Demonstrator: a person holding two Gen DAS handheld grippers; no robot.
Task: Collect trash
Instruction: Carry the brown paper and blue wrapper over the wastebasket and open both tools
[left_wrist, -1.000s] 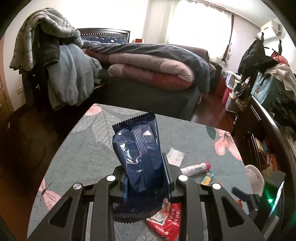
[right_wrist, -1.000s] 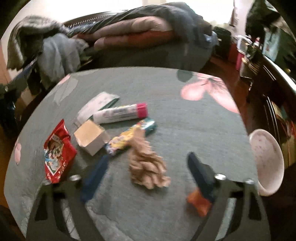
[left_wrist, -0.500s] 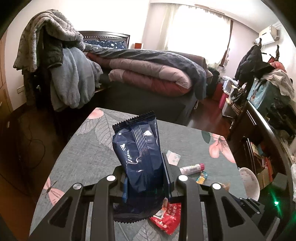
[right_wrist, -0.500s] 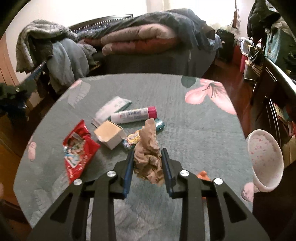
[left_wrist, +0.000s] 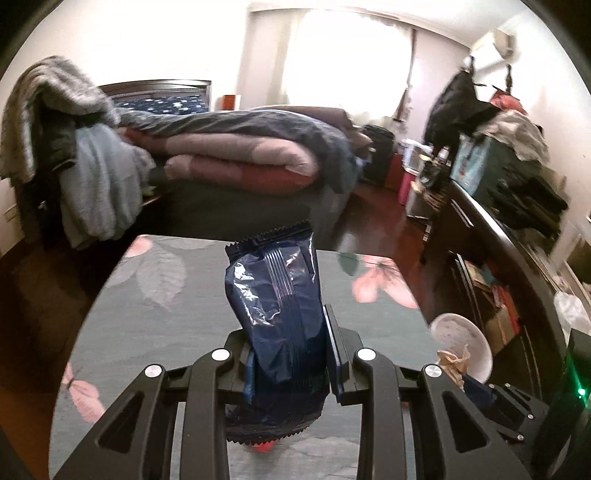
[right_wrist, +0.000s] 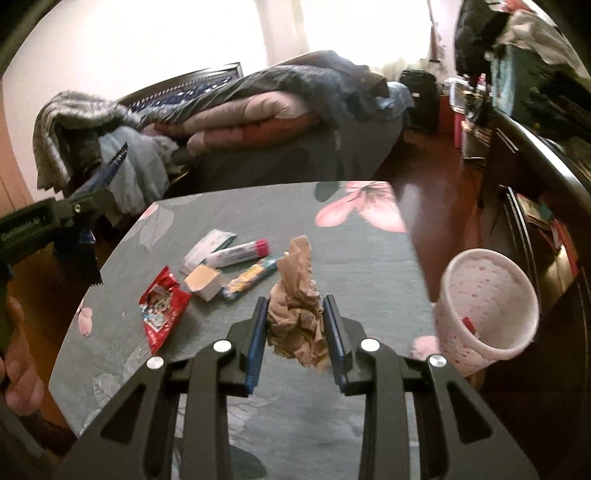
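Right wrist view: the right gripper (right_wrist: 295, 332), its jaws having just closed, now pinches the crumpled brown paper wad (right_wrist: 297, 314) and has lifted it off the grey floral tablecloth (right_wrist: 332, 258) — one more piece collected. The left gripper (left_wrist: 290, 354) pinches the dark blue foil wrapper (left_wrist: 275, 295). The pink speckled bin (right_wrist: 487, 306) stands just past the table's right edge, with open room above it — more litter remains at the left.

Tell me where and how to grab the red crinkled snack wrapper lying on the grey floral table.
Take the red crinkled snack wrapper by its puffed upper end, the end nearest the small cardboard box. That end stands off the grey floral table, while the lower end lies flat. Come down from above with the fingers across its narrow width, probably from the table's left side, where nothing crowds it.
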